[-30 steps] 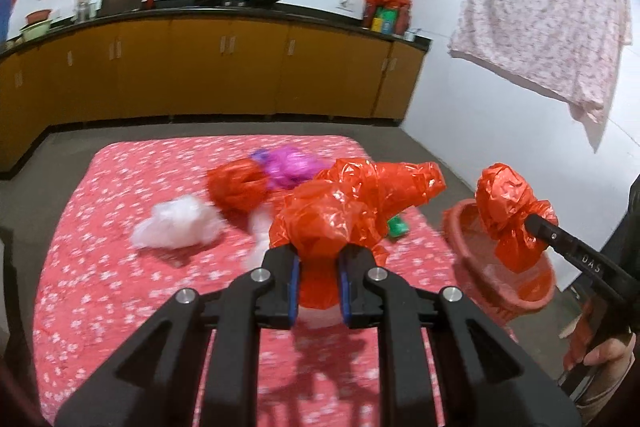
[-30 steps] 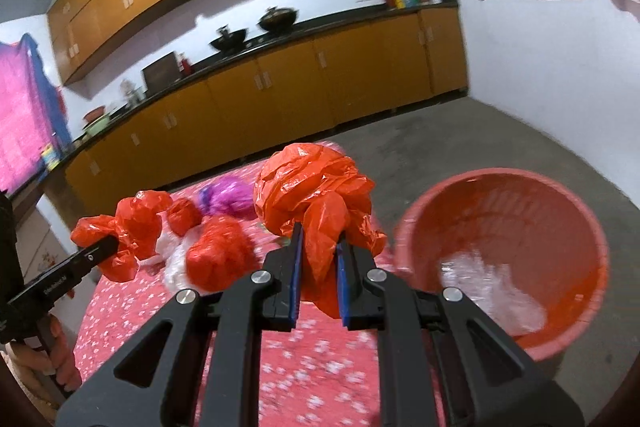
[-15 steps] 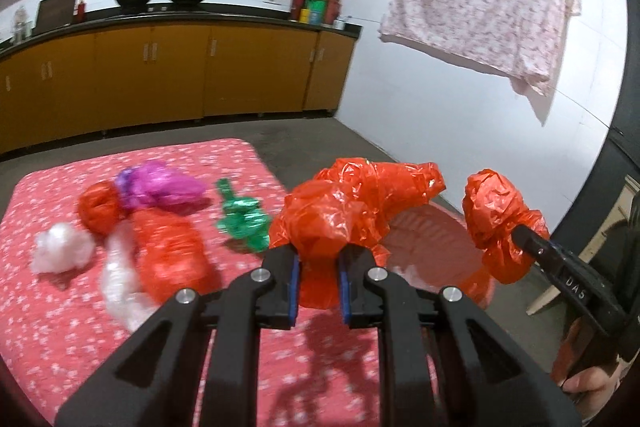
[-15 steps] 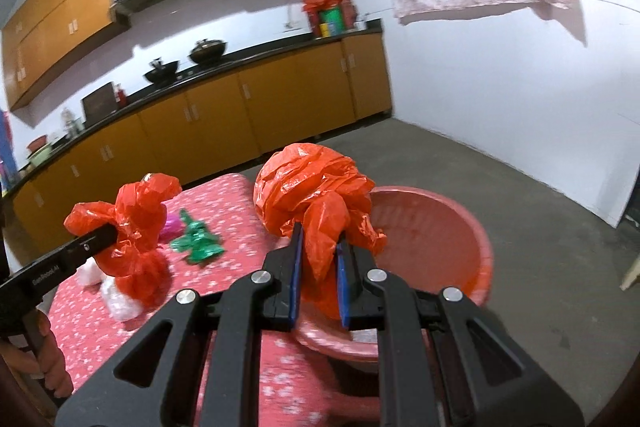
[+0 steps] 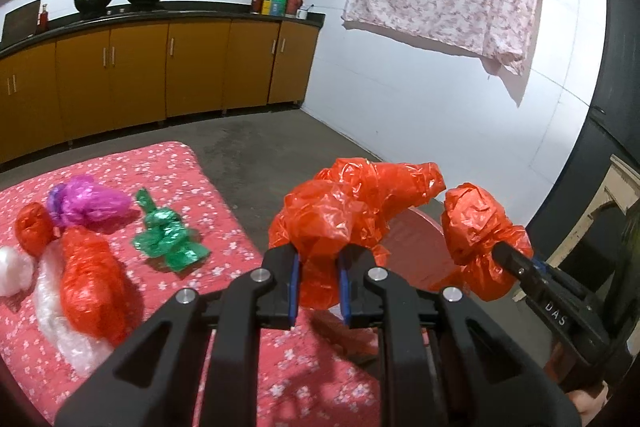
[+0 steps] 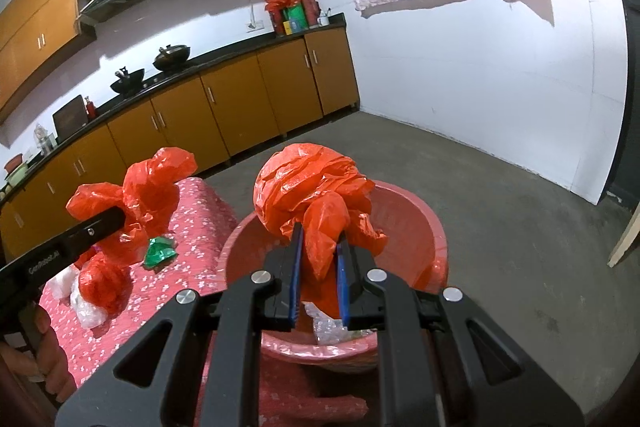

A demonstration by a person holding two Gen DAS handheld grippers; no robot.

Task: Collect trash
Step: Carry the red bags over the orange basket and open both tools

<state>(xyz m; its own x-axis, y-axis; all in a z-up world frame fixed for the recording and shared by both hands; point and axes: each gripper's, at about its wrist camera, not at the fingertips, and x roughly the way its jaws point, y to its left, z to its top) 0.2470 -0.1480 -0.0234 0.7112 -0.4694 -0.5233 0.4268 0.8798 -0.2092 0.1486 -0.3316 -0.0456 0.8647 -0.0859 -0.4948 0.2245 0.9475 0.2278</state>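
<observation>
You hold one crumpled orange plastic bag pinched in the left claw, jaws narrow and clamped on its lower fold. A second orange bag is clamped the same way in the right claw.

Change over the last second: both views have swung from the desk toward the red basin. The right claw's bag now hangs over the basin's opening, where clear plastic scrap already lies. The left claw's bag is near the basin rim, above the desk edge, apparently not yet over the opening.

Judgement: transport nearly done; release comes next, right side first.

Left on the floral-cloth desk: a purple bag, a green bag, two more orange-red bundles, white and clear plastic. Several pickups remain.

Risk: light film may cling to the pads at release.
</observation>
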